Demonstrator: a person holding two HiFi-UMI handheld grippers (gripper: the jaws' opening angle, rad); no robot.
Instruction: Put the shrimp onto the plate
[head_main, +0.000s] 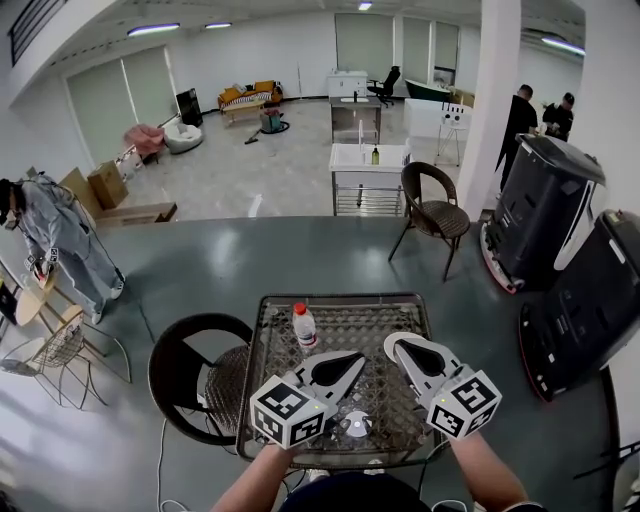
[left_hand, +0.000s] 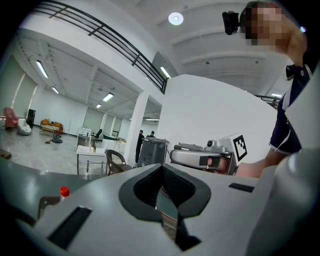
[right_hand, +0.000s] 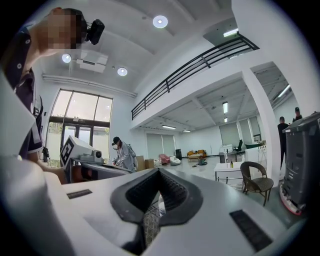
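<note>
Left gripper (head_main: 345, 365): jaws closed, nothing held, above the mesh table (head_main: 400, 320).
Right gripper (head_main: 405, 348): closed too, empty.
Shrimp: I cannot make it out.
Plate (head_main: 355, 427): probably the pale disc at the table's near edge, between both grippers; the left seems nearer.

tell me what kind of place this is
Probably a big open-plan hall used as a lab or showroom: a wide polished floor with scattered furniture, such as a chair and a far sofa, large black machines by a pillar, and a small mesh table.
</note>
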